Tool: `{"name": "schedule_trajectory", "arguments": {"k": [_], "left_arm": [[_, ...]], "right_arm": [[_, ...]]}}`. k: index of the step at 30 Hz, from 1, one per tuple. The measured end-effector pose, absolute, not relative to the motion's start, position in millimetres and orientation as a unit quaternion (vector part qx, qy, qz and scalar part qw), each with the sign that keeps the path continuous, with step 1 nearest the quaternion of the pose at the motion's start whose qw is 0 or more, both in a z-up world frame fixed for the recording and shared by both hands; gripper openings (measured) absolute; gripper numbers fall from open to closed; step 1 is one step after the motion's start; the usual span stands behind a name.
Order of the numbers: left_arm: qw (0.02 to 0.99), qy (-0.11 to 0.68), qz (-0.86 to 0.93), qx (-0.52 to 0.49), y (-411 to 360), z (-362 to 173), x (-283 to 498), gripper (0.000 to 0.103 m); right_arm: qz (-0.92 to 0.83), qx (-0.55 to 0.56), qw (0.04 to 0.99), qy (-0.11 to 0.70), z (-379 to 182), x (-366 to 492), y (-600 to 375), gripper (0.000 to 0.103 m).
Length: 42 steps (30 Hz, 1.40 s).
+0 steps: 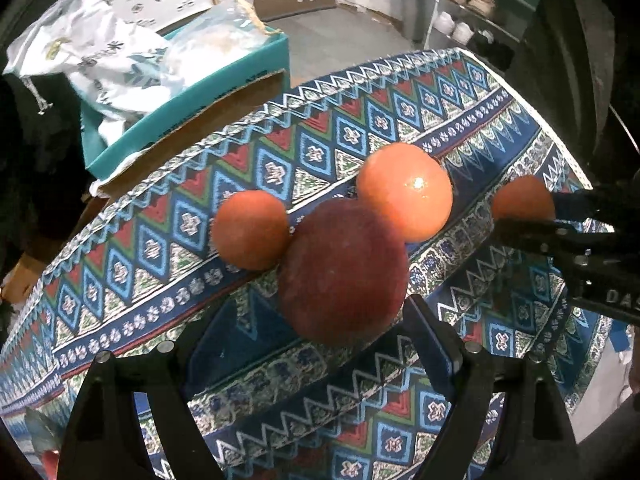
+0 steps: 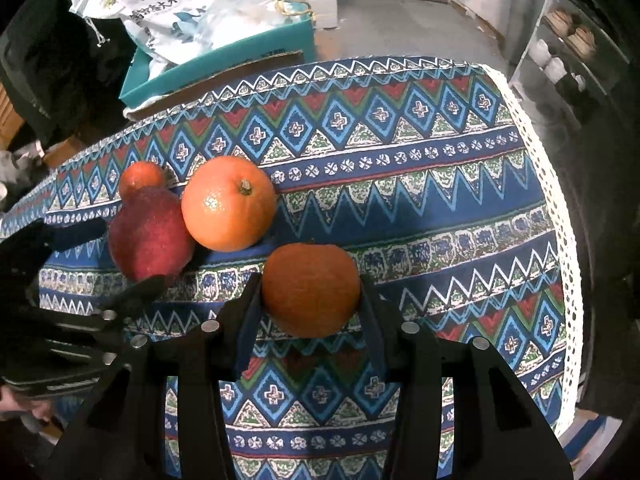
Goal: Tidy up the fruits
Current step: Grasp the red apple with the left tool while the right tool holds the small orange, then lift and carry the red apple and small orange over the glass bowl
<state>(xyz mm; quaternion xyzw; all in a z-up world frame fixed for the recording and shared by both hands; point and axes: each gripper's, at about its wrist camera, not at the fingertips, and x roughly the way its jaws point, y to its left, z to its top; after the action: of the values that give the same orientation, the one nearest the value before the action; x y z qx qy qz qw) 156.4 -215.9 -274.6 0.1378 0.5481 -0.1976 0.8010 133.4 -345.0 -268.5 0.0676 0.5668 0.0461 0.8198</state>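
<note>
A dark red apple (image 1: 344, 272) lies on the patterned tablecloth (image 1: 140, 240), touching a large orange (image 1: 404, 190) and a small orange (image 1: 250, 230). My left gripper (image 1: 328, 308) is open and straddles the apple, with a gap showing at its left finger. The right wrist view shows the same left gripper (image 2: 124, 254) around the apple (image 2: 148, 236), beside the large orange (image 2: 228, 202) and the small orange (image 2: 142, 178). My right gripper (image 2: 310, 280) is shut on a darker orange (image 2: 310, 288), which seems to be just off the cloth. In the left wrist view the right gripper (image 1: 528, 212) holds that orange (image 1: 524, 198) at the right.
A teal cardboard box (image 1: 192, 96) with white printed bags stands beyond the table's far edge, also seen as the teal box (image 2: 224, 56). A shelf with shoes (image 2: 568, 40) stands at the far right. The cloth's white lace edge (image 2: 556, 184) marks the table's right side.
</note>
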Motion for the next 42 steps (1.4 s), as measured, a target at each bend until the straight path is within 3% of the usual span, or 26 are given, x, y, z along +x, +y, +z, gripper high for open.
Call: {"name": "schedule_trajectory", "arguments": {"k": [7,11,29,42], "left_arm": [[0.798,0.552,-0.196,0.139,-225,-285,166,0.086],[0.794,0.557,-0.209,0.127,-228,-289,169,0.073],[0.806,0.555,-0.191,0.076,-202,-280,148,0.072],[0.827,0.531,-0.174,0.056,-162,-234,124,0.072]], "right_arm": [[0.047,0.071,0.818,0.568,-273,140,-341,0.046],[0.046,0.075,0.817,0.57,-275,141,-341,0.046],[0.063,0.045,0.829,0.554,-261,137,-317,0.046],[0.094,0.027,0.847,0.523,-221,120,-289,0.045]]}}
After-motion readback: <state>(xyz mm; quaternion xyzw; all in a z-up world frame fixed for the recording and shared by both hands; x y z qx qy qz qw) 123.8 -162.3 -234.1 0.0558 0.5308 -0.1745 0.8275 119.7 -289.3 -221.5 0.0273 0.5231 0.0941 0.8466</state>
